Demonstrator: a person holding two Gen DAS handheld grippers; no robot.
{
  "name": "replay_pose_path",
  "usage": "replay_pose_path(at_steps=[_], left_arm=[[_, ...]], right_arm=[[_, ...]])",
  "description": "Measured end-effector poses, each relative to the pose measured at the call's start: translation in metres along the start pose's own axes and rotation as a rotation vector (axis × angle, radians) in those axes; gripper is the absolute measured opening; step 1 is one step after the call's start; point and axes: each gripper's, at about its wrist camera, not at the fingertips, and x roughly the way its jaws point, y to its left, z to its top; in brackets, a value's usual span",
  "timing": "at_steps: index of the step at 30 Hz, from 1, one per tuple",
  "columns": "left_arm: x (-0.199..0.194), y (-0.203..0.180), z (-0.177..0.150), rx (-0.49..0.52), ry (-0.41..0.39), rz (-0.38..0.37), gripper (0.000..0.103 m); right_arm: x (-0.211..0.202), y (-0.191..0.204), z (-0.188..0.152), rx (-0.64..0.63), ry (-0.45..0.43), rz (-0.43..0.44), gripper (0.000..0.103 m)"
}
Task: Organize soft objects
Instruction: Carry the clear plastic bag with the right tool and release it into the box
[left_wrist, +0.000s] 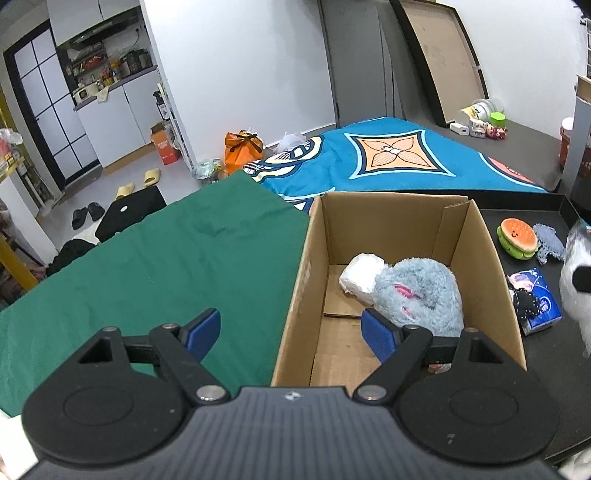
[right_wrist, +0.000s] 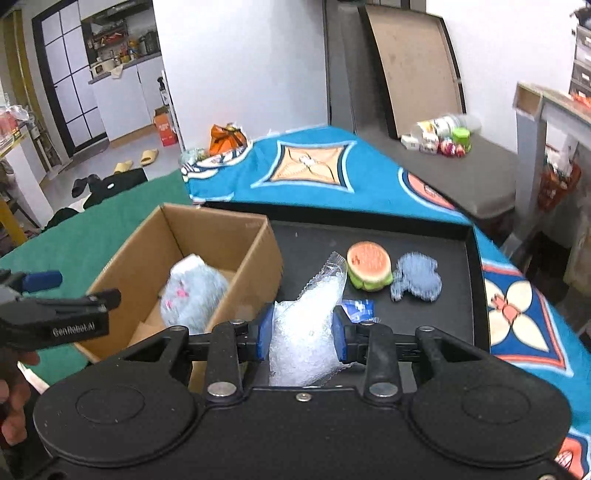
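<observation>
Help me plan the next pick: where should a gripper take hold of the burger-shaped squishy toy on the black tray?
Probably across the burger toy's bun sides, coming from above. It lies tilted on the black tray, and the blue knitted piece touches its right side, so pinch front to back.

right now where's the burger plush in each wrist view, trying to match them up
Left wrist view: the burger plush sits far right at mid-height on the black tray, right of the cardboard box.
Right wrist view: the burger plush is right of centre at mid-height, beyond the clear plastic bag in the right gripper.
Shared landmark: the blue knitted piece lies just right of it in both.
</observation>
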Motion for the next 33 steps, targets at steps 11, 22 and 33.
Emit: replay_pose_path(at_steps=[11, 22, 33], left_arm=[[0.007, 0.014, 0.001, -0.075, 0.027, -0.030, 0.079], [0.013, 0.022, -0.001, -0.121, 0.046, -0.067, 0.057], [0.025, 0.031, -0.004, -0.169, 0.100, -0.115, 0.030]], right_arm=[[-0.002, 0.020, 0.027, -0.034, -0.064, 0.014, 0.032], [0.010, 0.057, 0.043, -0.114, -0.071, 0.087, 0.033], [0.021, 0.089, 0.053, -0.154, -0.069, 0.144, 0.033]])
